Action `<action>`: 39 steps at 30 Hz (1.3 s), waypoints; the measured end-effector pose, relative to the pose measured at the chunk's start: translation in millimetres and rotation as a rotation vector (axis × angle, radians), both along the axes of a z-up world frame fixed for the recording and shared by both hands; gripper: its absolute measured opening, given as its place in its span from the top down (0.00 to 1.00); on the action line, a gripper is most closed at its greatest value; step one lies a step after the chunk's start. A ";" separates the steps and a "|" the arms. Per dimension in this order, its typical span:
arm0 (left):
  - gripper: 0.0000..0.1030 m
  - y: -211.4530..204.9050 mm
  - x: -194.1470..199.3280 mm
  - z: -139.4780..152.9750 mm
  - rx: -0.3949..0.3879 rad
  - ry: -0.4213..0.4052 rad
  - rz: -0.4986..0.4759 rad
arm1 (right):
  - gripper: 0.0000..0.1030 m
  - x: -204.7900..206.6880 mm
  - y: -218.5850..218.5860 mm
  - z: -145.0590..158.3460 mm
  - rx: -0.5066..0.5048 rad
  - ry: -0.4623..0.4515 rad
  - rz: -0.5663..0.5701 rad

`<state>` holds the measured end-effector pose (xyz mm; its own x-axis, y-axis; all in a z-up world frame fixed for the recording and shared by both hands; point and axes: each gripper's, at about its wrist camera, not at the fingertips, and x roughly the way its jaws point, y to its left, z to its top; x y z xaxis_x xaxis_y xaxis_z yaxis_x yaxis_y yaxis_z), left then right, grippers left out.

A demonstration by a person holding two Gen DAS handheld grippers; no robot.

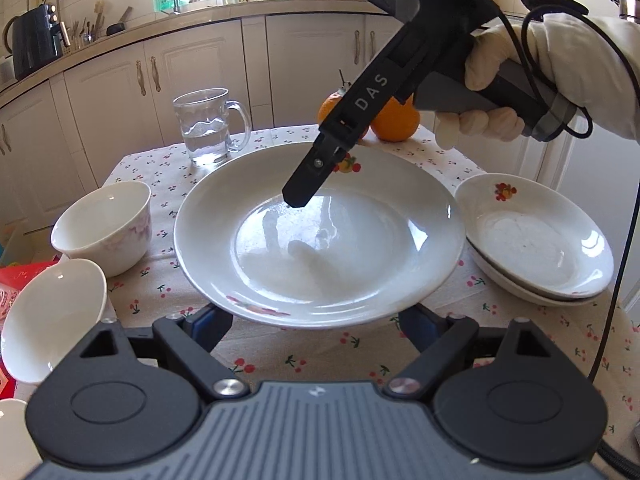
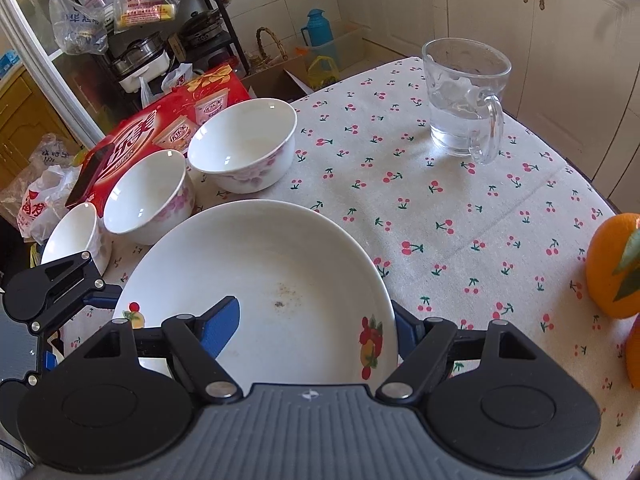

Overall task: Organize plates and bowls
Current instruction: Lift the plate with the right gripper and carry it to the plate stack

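A large white plate (image 1: 320, 236) with a fruit print is in the middle of the cherry-print table; it also shows in the right wrist view (image 2: 260, 280). My right gripper (image 2: 316, 324) straddles its far rim, one blue pad (image 2: 222, 326) inside the plate, the other outside; it also shows in the left wrist view (image 1: 296, 198). My left gripper (image 1: 316, 322) is open with the plate's near rim above its fingers. Two stacked plates (image 1: 536, 240) sit to the right. Three white bowls (image 2: 244, 144), (image 2: 148, 196), (image 2: 74, 236) stand to the left.
A glass mug of water (image 1: 208, 126) stands at the table's far side, also seen in the right wrist view (image 2: 464, 100). Oranges (image 1: 394, 120) lie at the far right. A red carton (image 2: 160, 132) with a phone on it sits behind the bowls. Cabinets stand beyond.
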<state>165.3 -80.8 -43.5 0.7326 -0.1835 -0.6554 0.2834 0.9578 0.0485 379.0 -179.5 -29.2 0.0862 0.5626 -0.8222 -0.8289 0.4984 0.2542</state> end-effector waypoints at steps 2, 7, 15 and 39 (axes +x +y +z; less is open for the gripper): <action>0.13 -3.7 -3.8 4.7 -0.003 0.000 -0.021 | 0.20 -7.2 -6.5 4.1 -0.003 -0.006 -0.012; 0.13 -15.0 -13.7 14.4 -0.001 -0.009 -0.072 | 0.20 -26.1 -29.3 16.2 0.014 -0.024 -0.060; 0.13 -38.9 -26.7 19.6 -0.003 -0.003 -0.173 | 0.20 -54.1 -68.7 25.0 0.006 -0.041 -0.139; 0.13 -104.3 -23.9 3.5 0.024 0.064 -0.396 | 0.20 -102.6 -179.4 0.5 0.026 -0.018 -0.372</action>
<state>141.3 -185.1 -39.9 0.5657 -0.4273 -0.7053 0.6333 0.7729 0.0397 276.3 -358.9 -28.7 0.3031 0.5111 -0.8043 -0.5968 0.7598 0.2579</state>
